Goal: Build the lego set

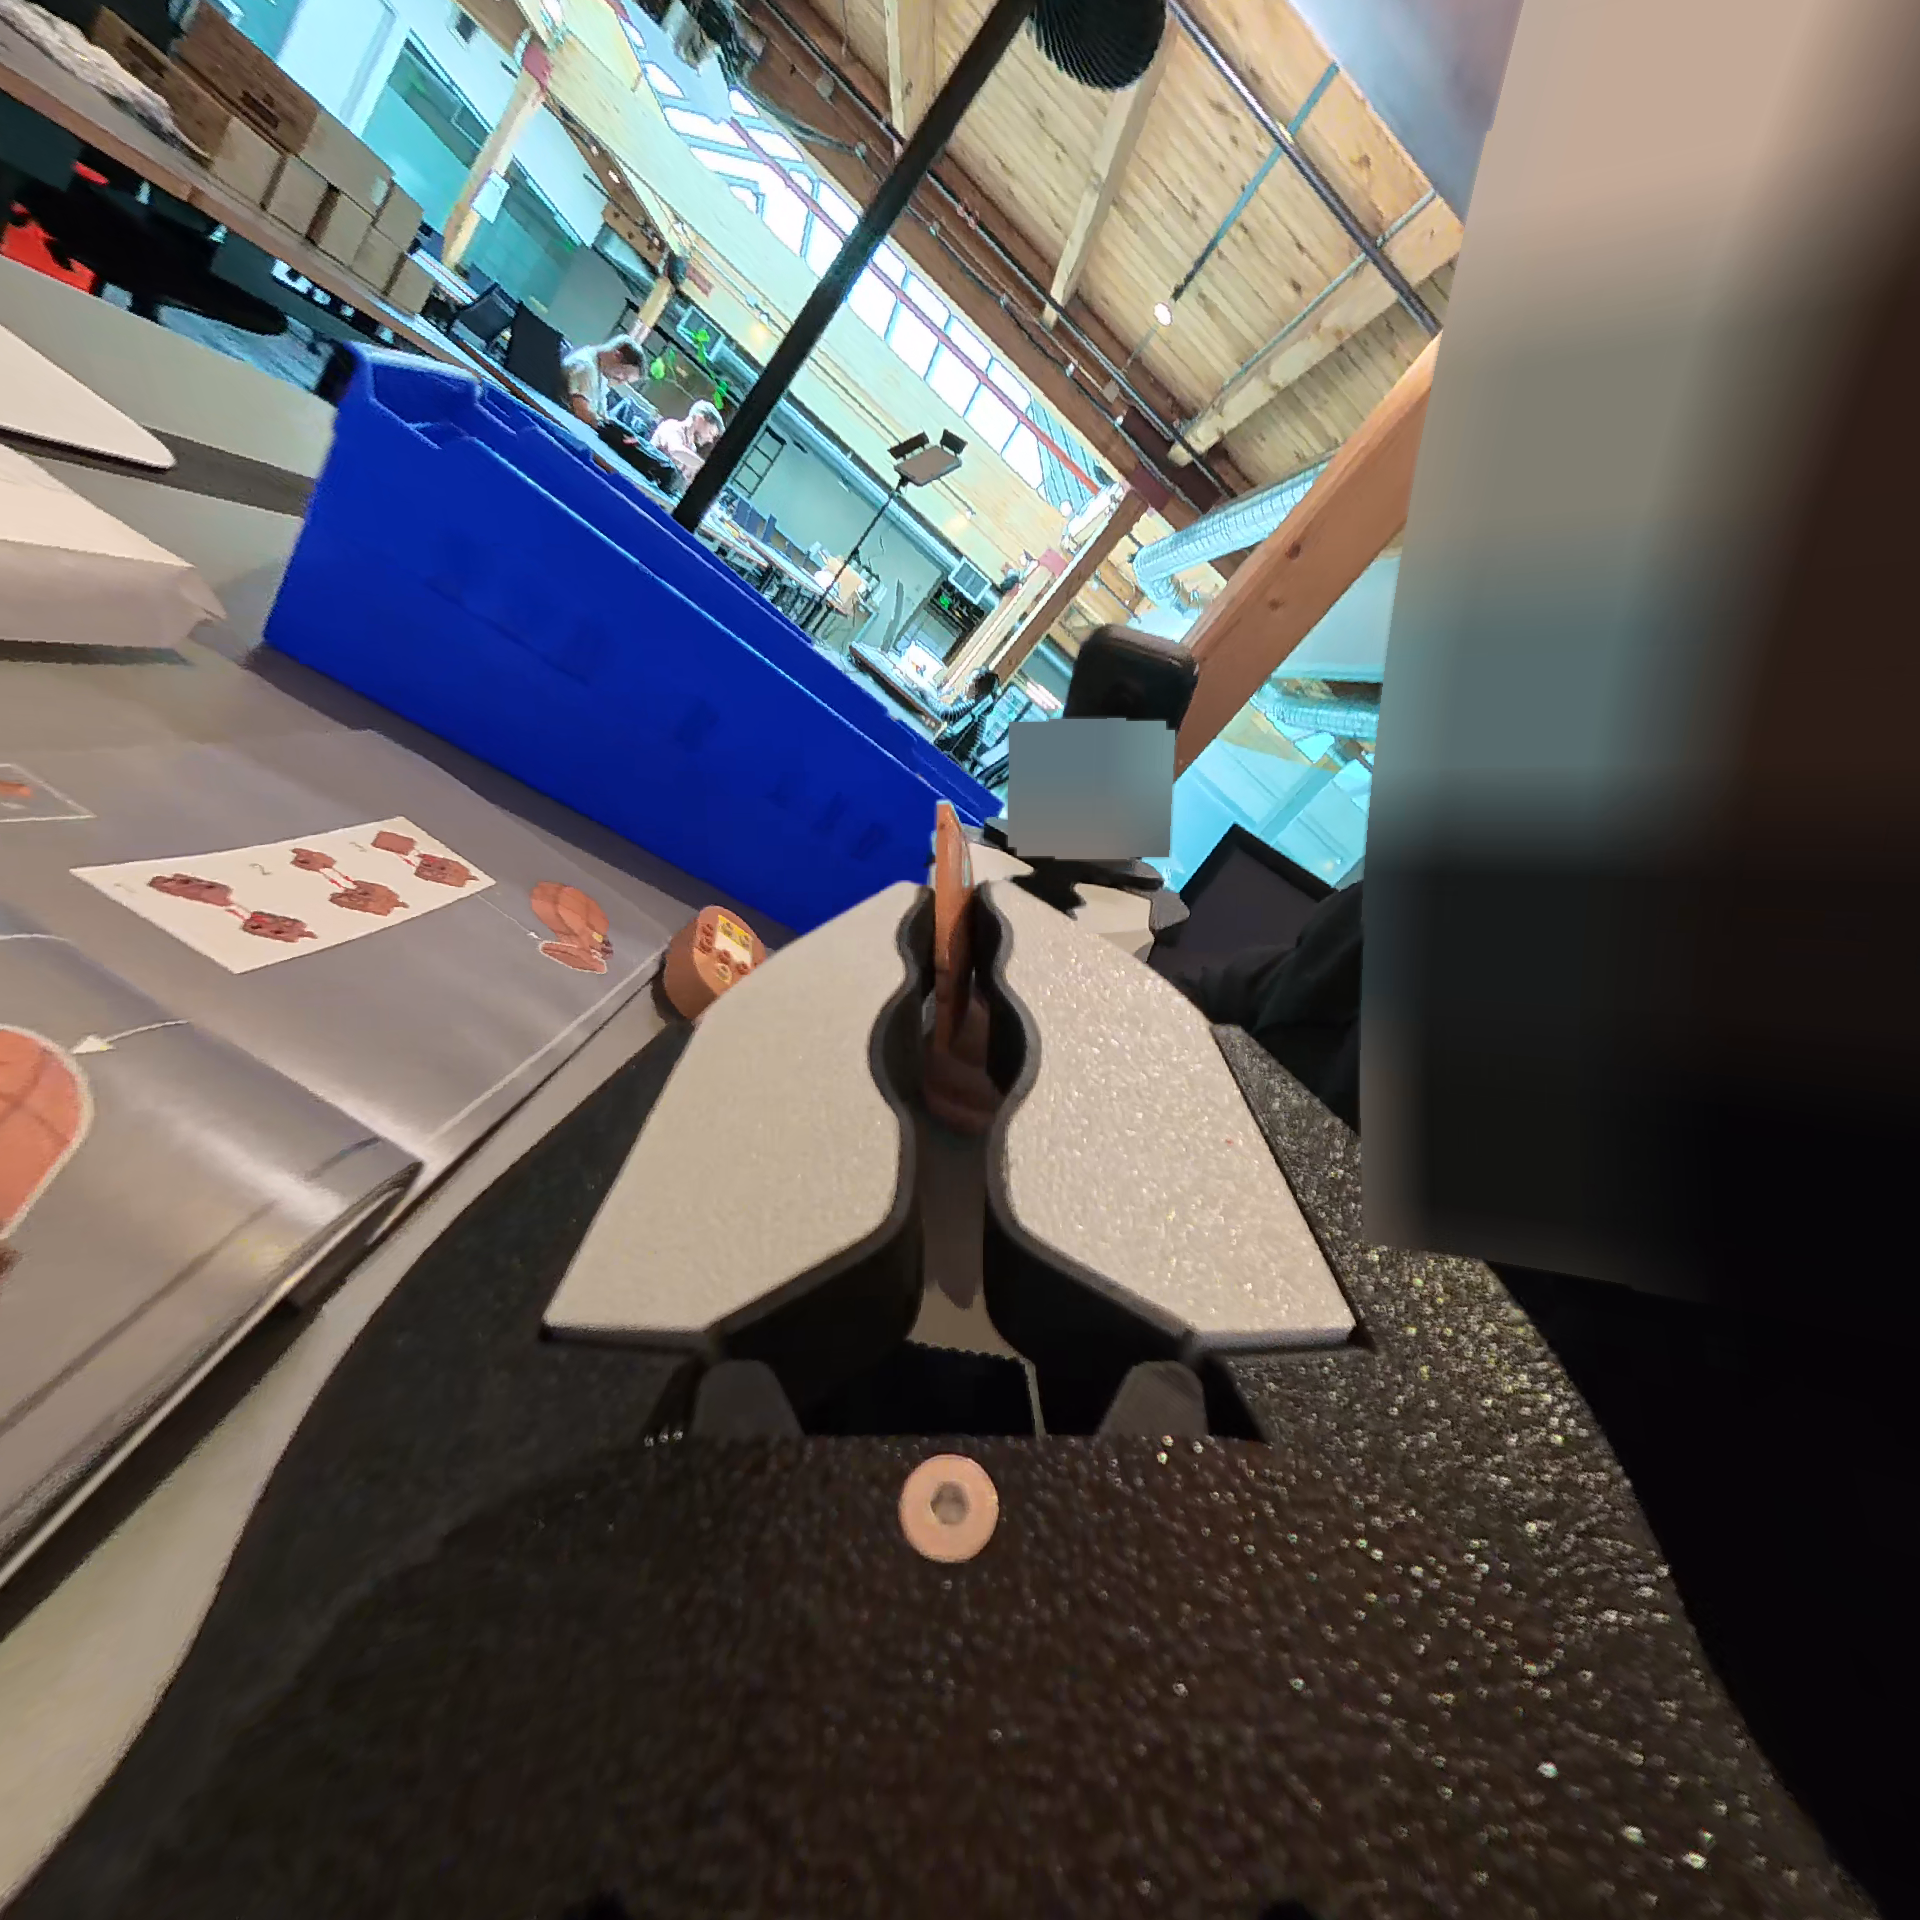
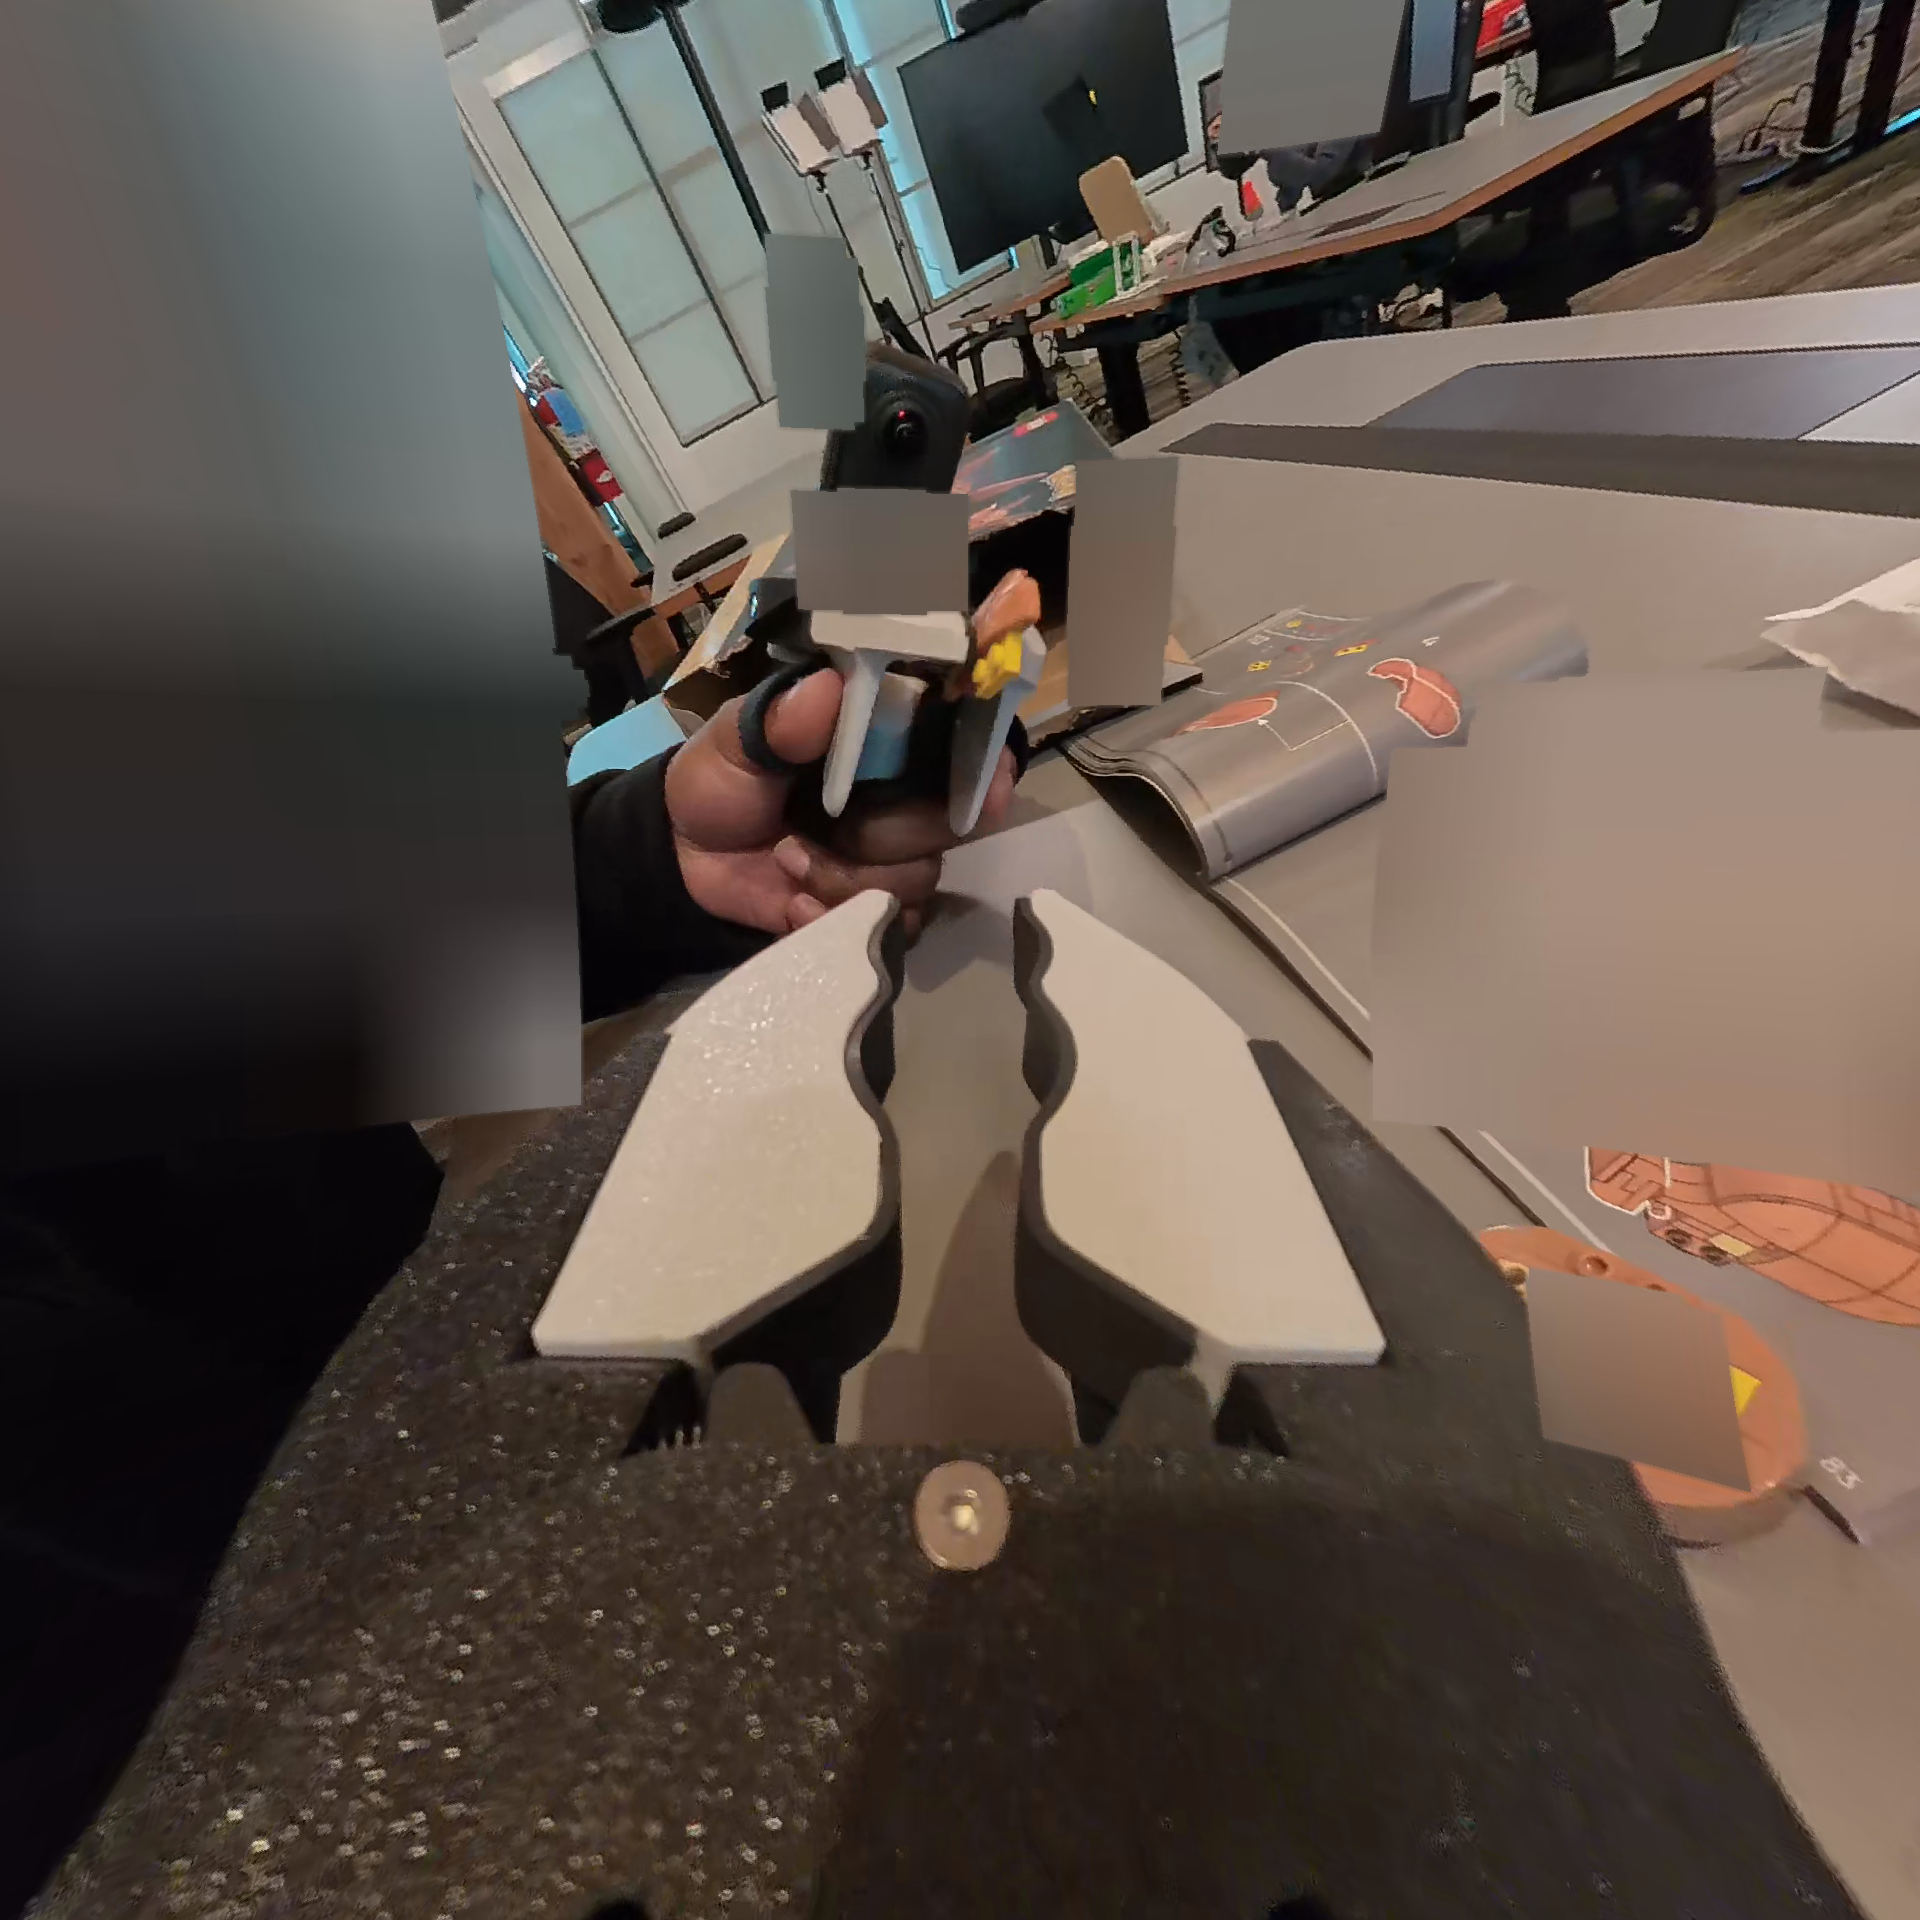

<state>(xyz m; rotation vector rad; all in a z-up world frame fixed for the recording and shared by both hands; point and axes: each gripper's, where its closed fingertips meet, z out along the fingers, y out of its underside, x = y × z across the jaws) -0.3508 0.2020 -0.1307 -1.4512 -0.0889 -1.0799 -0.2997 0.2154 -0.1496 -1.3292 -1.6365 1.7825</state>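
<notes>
Behind the grey table (image 1: 436,727) stretched an open workshop with timber roof beams, and a blue bin (image 1: 582,644) stood just beyond the open instruction booklet (image 1: 260,987).

The left tool (image 1: 951,935) was pinched on a thin brown Lego piece (image 1: 951,925) that stood upright between its fingers, its top edge poking above the tips. In the right wrist view that same tool appeared farther off, gripped by the person's hand (image 2: 769,821), with brown and yellow parts showing at its tip. The right tool (image 2: 956,925) hovered above the table with its fingers spread and nothing between them.

A small brown sub-assembly (image 1: 712,971) lay on the table at the booklet's edge, and a larger round brown build (image 2: 1621,1382) sat near the right tool, partly hidden by a blur patch.

The step in hand looked like presenting the held piece for joining. The next move would likely call for the empty right tool to fetch or steady a mating part and line up the studs squarely before pressing.
</notes>
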